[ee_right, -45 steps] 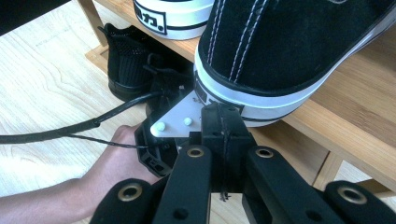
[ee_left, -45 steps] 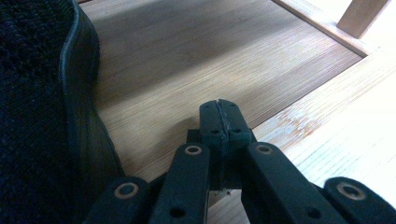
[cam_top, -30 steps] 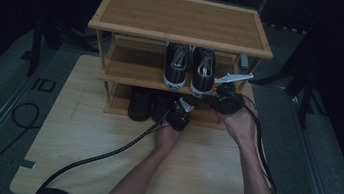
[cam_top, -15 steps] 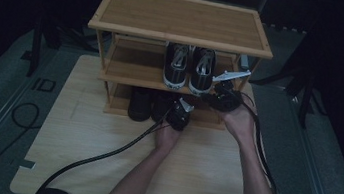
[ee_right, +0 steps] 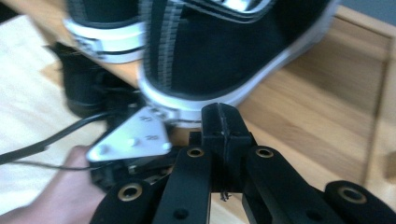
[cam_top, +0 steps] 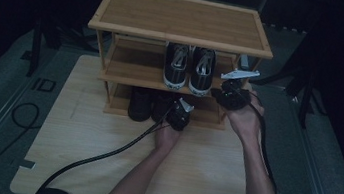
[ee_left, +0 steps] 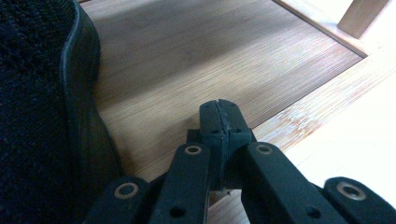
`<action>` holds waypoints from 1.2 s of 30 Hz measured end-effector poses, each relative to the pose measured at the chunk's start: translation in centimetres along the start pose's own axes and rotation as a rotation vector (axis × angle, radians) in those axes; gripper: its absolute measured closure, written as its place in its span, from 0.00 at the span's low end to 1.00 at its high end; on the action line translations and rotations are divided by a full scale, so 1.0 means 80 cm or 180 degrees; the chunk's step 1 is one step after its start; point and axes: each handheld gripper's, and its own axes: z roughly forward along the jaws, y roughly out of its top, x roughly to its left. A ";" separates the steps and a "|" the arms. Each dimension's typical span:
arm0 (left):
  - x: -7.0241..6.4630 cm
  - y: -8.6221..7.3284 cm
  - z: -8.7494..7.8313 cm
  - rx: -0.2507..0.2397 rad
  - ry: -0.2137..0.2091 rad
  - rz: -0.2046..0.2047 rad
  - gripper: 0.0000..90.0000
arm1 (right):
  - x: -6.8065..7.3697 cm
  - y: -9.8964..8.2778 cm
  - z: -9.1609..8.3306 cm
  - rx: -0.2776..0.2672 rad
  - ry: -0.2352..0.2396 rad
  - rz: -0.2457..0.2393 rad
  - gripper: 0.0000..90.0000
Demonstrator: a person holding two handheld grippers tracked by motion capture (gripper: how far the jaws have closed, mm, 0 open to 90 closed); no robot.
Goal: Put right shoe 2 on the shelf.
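A wooden shoe rack [cam_top: 182, 20] stands on the table. A pair of black-and-white sneakers [cam_top: 190, 69] sits on its middle shelf, and black shoes [cam_top: 141, 104] sit on the bottom shelf. My left gripper [cam_top: 174, 109] is shut and empty at the front of the bottom shelf. In the left gripper view its tips [ee_left: 219, 111] hover over the bare shelf board [ee_left: 196, 51], just right of a black shoe [ee_left: 37, 112]. My right gripper [cam_top: 218, 92] is shut too. Its tips [ee_right: 222, 115] are at the white sole of the right sneaker [ee_right: 229, 51]; contact is unclear.
The rack's top shelf is bare. Its right post [ee_left: 362, 18] stands beyond the left gripper. The right gripper view also shows the left hand [ee_right: 56, 186] and its grey plate [ee_right: 133, 140] below the middle shelf. A thick cable [cam_top: 96, 157] trails across the light wooden table [cam_top: 75, 129].
The right gripper has shifted slightly to the right and toward the rack beside the sneakers. The left gripper has stayed where it was, and both stay shut.
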 end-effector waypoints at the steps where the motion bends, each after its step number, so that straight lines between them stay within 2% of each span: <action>1: 0.000 0.000 0.000 -0.0002 -0.0004 0.0004 1.00 | -0.001 0.001 0.003 0.0011 -0.0066 -0.0007 1.00; 4: 0.000 0.000 0.000 0.0002 -0.0005 0.0010 1.00 | -0.003 0.003 0.013 0.0040 -0.0201 0.0008 1.00; 5: 0.000 0.000 0.000 0.0002 -0.0005 0.0010 1.00 | -0.003 0.003 0.013 0.0040 -0.0201 0.0008 1.00; 7: 0.000 0.000 0.000 -0.0002 -0.0015 0.0004 1.00 | -0.007 0.005 0.026 0.0056 -0.0283 0.0052 1.00; 11: 0.000 0.000 0.000 -0.0005 -0.0008 0.0007 1.00 | -0.012 0.008 0.036 0.0048 -0.0328 0.0097 1.00; 17: 0.000 0.000 0.000 -0.0003 -0.0014 0.0015 1.00 | -0.014 0.010 0.037 0.0051 -0.0276 0.0109 1.00; 23: 0.000 0.000 0.000 0.0001 -0.0021 0.0018 1.00 | -0.008 0.013 0.041 0.0028 -0.0194 0.0095 1.00; 36: 0.000 0.000 0.000 0.0002 -0.0010 0.0027 1.00 | -0.010 0.018 0.046 0.0004 -0.0235 0.0099 1.00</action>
